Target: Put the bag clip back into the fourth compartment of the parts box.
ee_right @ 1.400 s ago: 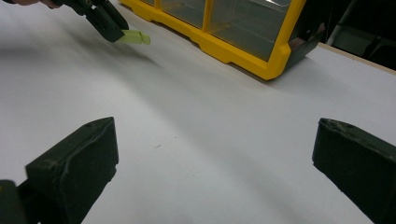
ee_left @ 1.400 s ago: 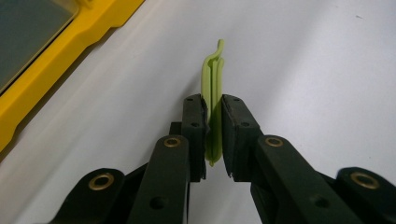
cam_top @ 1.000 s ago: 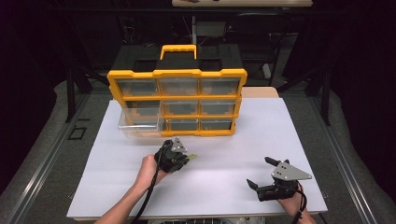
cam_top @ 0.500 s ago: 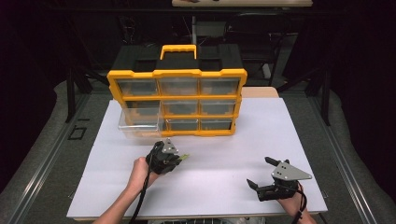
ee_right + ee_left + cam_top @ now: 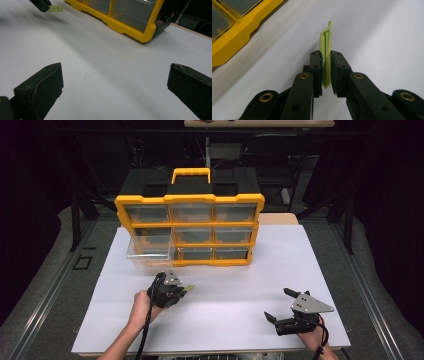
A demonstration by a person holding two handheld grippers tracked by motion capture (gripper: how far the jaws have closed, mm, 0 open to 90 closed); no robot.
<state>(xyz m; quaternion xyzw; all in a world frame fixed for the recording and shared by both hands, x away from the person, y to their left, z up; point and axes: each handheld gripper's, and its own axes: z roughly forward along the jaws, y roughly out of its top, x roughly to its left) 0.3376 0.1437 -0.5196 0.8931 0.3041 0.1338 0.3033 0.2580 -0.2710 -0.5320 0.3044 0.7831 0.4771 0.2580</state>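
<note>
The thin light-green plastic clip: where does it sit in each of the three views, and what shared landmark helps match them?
High view: thin light-green plastic clip juts from the left gripper, left of centre on the white table.
Left gripper view: centre, clamped upright between the black jaws.
Right gripper view: top left corner, a green tip.
Shared landmark: the yellow drawer organiser.

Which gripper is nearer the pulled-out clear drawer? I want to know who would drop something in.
Left. The left gripper, shut on a green clip, sits just in front of the open drawer; the right gripper rests far off near the table's front right corner.
</note>
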